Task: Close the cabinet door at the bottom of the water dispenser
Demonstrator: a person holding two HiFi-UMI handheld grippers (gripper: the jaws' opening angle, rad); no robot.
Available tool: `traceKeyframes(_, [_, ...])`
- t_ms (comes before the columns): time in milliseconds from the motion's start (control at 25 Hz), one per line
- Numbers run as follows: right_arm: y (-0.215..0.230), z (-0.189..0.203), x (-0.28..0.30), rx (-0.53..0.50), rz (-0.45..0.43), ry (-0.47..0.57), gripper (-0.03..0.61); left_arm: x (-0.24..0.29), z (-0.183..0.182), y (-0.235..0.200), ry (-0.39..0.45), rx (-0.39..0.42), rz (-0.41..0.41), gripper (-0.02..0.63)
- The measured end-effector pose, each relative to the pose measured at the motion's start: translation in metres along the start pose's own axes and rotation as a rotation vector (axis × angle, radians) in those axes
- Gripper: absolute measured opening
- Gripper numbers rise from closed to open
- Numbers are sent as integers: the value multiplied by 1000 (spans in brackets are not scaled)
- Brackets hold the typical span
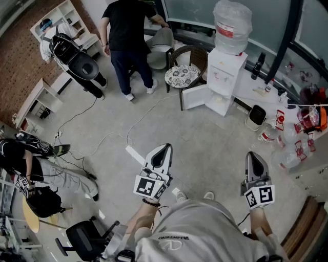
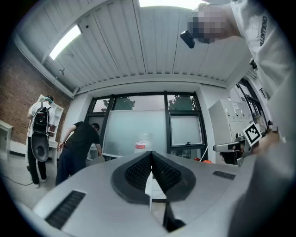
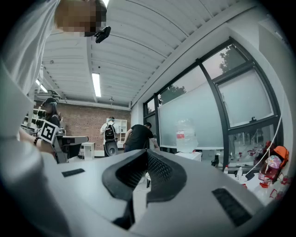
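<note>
The white water dispenser (image 1: 225, 74) stands by the windows, carrying a clear bottle (image 1: 233, 20) whose red label (image 3: 183, 135) is too small to read. Its white bottom cabinet door (image 1: 193, 97) hangs open. The left gripper (image 1: 166, 148) and right gripper (image 1: 251, 154) are well apart from it, fingers shut, empty.

Person in black shirt (image 1: 128, 36) stood near patterned chair (image 1: 182, 75), white cable (image 1: 110, 135) snaked over floor (image 1: 215, 148), black office chair (image 1: 87, 238) sat lower left.

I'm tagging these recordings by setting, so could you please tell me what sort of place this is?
Likely an office or lab workroom: a white water dispenser with its bottom cabinet door open stands by large windows, white shelving lines a brick wall, and cables trail across the floor.
</note>
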State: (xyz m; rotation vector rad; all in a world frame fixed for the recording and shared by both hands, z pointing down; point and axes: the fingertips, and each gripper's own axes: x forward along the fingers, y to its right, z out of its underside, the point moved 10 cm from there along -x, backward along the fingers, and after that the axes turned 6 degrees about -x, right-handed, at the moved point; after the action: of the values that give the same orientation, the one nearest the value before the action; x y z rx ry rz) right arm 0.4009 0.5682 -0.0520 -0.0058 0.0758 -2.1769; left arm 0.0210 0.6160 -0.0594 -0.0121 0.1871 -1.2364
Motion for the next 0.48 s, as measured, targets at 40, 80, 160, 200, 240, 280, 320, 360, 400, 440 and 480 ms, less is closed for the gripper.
traceKeyframes(40, [0, 1, 0, -2, 0, -1, 15, -1, 1, 0, 0, 0, 1, 8])
traceKeyframes(80, [-1, 2, -1, -3, 0, -2, 15, -1, 2, 1, 1, 0, 2, 8])
traceKeyframes(160, [-2, 4, -2, -4, 1, -3, 15, -2, 3, 1, 2, -1, 2, 8])
traceKeyframes(200, [-2, 5, -3, -4, 3, -4, 17, -3, 4, 1, 2, -1, 2, 8])
traceKeyframes(240, [-2, 6, -3, -4, 3, -4, 15, -3, 4, 1, 2, -2, 2, 8])
traceKeyframes(280, [-2, 6, -3, -4, 4, -4, 15, -3, 5, 1, 3, -3, 1, 8])
traceKeyframes(320, [-2, 6, -3, -4, 5, -5, 15, -3, 5, 1, 3, -4, 1, 8])
traceKeyframes(360, [-1, 6, -3, -3, 6, -5, 17, -3, 5, 1, 2, -5, 1, 8])
traceKeyframes(400, [-1, 6, -4, -3, 8, -6, 15, -3, 6, 1, 1, -6, 2, 8])
traceKeyframes(440, [-1, 6, -4, -3, 9, -7, 15, -3, 6, 2, 1, -7, 2, 8])
traceKeyframes(480, [-1, 6, -4, -3, 11, -7, 17, -3, 6, 2, 1, -8, 2, 8])
